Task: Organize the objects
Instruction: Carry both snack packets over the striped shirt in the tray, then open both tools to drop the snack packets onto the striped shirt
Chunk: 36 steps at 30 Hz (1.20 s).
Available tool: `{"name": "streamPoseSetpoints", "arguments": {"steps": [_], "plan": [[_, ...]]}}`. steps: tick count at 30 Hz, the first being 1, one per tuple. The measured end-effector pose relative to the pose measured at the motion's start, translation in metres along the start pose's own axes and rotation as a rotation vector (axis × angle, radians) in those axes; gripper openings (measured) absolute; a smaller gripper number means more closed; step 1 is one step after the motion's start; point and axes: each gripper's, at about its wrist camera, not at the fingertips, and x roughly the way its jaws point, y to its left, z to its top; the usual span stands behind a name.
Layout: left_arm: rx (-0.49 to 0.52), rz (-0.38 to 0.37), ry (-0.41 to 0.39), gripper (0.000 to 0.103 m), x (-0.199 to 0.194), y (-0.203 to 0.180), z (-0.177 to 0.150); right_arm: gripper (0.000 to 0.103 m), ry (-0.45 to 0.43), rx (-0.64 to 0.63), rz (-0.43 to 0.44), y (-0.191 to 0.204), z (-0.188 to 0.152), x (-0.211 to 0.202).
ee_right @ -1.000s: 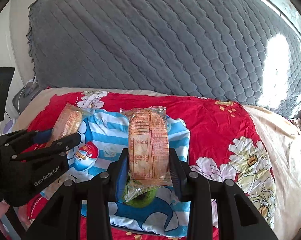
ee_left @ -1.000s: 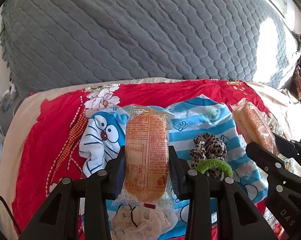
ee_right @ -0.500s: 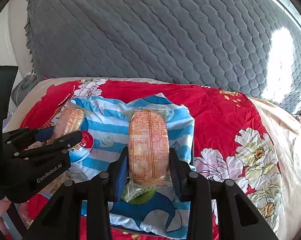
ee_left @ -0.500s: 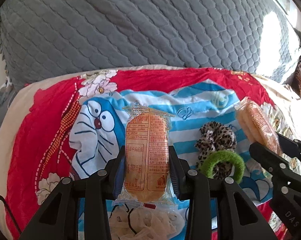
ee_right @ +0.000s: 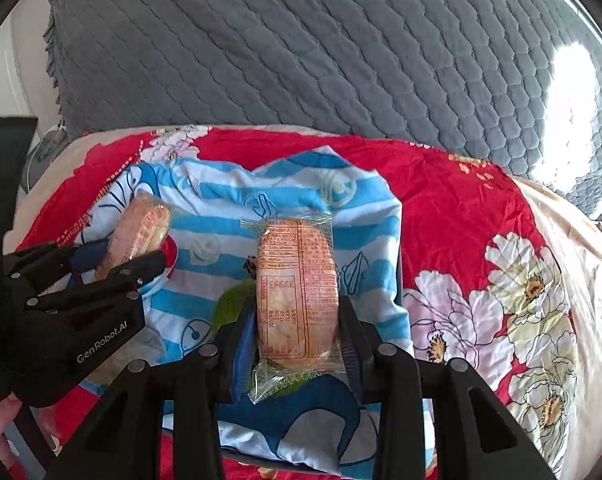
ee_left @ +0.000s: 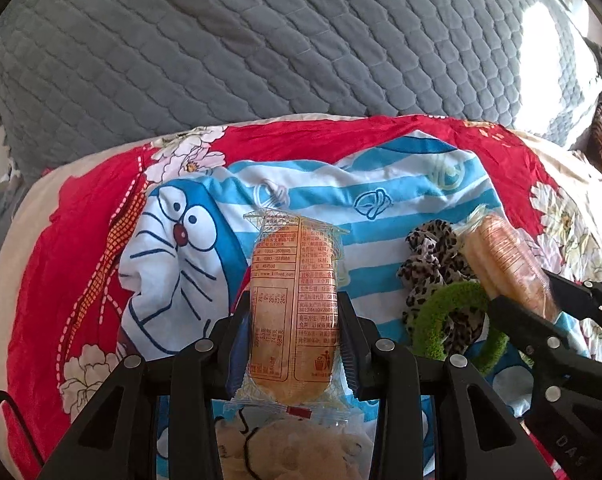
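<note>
Both grippers are carrying the same kind of load over the bed here. The left gripper [ee_left: 295,344] is clamping a wrapped orange snack cake [ee_left: 295,304] between its pads, the packet standing lengthways along the fingers with its printed back facing the camera. The right gripper [ee_right: 297,344] is squeezing a second wrapped snack cake [ee_right: 297,292] the same way, its crimped tail hanging out near the camera.

Take the blue-and-white striped Doraemon cloth [ee_left: 381,208] as the landmark: it is lying spread on the red floral bedsheet [ee_left: 73,240], and both packets are hanging above it, not touching it. On the cloth, to the right of the left gripper's packet, a leopard-print scrunchie [ee_left: 433,256] is sitting, with a green fuzzy hair tie [ee_left: 441,328] overlapping its near edge. A pale crinkled scrunchie [ee_left: 285,452] is showing under the left gripper, at the cloth's near end. From the right wrist view the green tie is peeking out just behind the packet.

Beyond the cloth, a grey quilted cover [ee_right: 301,60] is rising behind the red sheet, with a sunlit patch on its right side.
</note>
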Motion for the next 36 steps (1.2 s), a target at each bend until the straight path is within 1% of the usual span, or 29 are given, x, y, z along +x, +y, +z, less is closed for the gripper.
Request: {"name": "streamPoseSetpoints", "arguments": {"steps": [6,12,23,24,27,31,33,36], "plan": [[0.024,-0.005,-0.018,0.040,0.000,-0.008,-0.001,0.038,0.014,0.001,-0.005,0.002,-0.004,0.007],[0.028,-0.029,-0.014,0.041,-0.001,-0.016,-0.001,0.038,0.031,0.001,-0.009,0.002,-0.005,0.011],[0.050,-0.027,-0.019,0.041,-0.001,-0.022,-0.006,0.038,0.052,0.003,-0.007,0.004,-0.008,0.016],[0.046,-0.031,-0.012,0.041,0.000,-0.022,-0.006,0.038,0.054,0.007,-0.007,0.003,-0.008,0.016],[0.016,-0.055,0.044,0.042,0.009,-0.019,-0.011,0.038,0.061,0.007,-0.012,0.001,-0.009,0.016],[0.039,-0.043,0.047,0.042,0.011,-0.022,-0.019,0.038,0.070,0.003,-0.014,0.000,-0.010,0.015],[0.035,-0.045,0.053,0.043,0.011,-0.022,-0.020,0.038,0.079,0.004,-0.014,0.000,-0.012,0.016],[0.035,-0.042,0.057,0.048,0.009,-0.021,-0.020,0.038,0.097,0.002,-0.017,-0.001,-0.014,0.017]]}}
